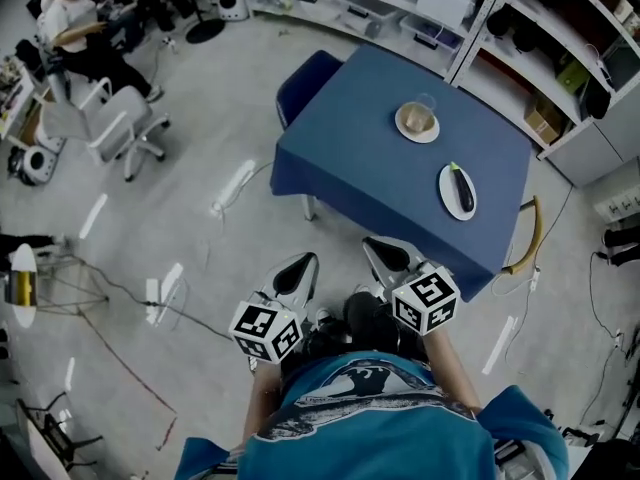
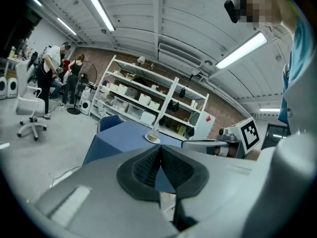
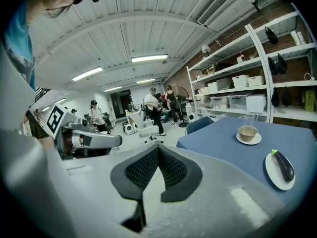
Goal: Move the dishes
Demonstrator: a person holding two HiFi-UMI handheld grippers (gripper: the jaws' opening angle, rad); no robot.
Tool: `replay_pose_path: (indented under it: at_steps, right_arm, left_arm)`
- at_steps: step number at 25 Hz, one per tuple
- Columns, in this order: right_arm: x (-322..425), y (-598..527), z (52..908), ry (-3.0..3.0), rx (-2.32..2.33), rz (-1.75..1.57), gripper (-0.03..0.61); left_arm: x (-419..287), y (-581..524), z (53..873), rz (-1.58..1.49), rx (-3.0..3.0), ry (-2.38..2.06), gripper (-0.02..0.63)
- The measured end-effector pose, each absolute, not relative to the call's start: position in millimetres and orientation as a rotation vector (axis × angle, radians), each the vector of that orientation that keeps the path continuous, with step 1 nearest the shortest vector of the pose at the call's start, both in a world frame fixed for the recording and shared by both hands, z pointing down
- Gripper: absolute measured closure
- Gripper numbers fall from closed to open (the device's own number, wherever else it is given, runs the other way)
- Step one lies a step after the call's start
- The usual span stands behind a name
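Observation:
A blue-clothed table [image 1: 370,158] stands ahead of me. On it, a tan bowl on a white saucer [image 1: 417,122] sits at the far side with a clear glass [image 1: 425,102] just behind it. Nearer, to the right, a white plate [image 1: 447,190] carries a dark eggplant [image 1: 462,189]. My left gripper [image 1: 303,260] and right gripper [image 1: 377,245] hang side by side short of the table's near edge, both shut and empty. The bowl [image 2: 152,137] shows small past the left gripper [image 2: 159,148]. Beyond the right gripper [image 3: 158,149] lie the bowl [image 3: 247,132], plate [image 3: 274,175] and eggplant [image 3: 284,165].
A dark blue chair [image 1: 303,85] is tucked at the table's far left side. White shelving [image 1: 380,3] with bins lines the back wall. A white office chair [image 1: 118,128] and a seated person [image 1: 80,33] are at far left. Cables [image 1: 120,298] run across the floor.

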State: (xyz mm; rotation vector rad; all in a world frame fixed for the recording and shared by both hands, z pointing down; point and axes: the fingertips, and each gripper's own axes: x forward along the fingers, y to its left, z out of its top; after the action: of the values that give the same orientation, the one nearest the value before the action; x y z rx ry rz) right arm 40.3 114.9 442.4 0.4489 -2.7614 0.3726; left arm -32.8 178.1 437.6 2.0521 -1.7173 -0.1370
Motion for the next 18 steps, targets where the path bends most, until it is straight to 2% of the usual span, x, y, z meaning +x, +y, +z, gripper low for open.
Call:
replay_pose_path:
  at_steps: [11,18]
  right_arm:
    - [43,38,455,-2.717,0.589,0.443,0.575]
    - [34,-65,437,-2.81,0.684,0.536,0.575]
  left_arm:
    - [-48,136,447,-0.109,2.022,-1.684,0.598]
    - [-75,50,431,-0.04,2.048,-1.731,0.598]
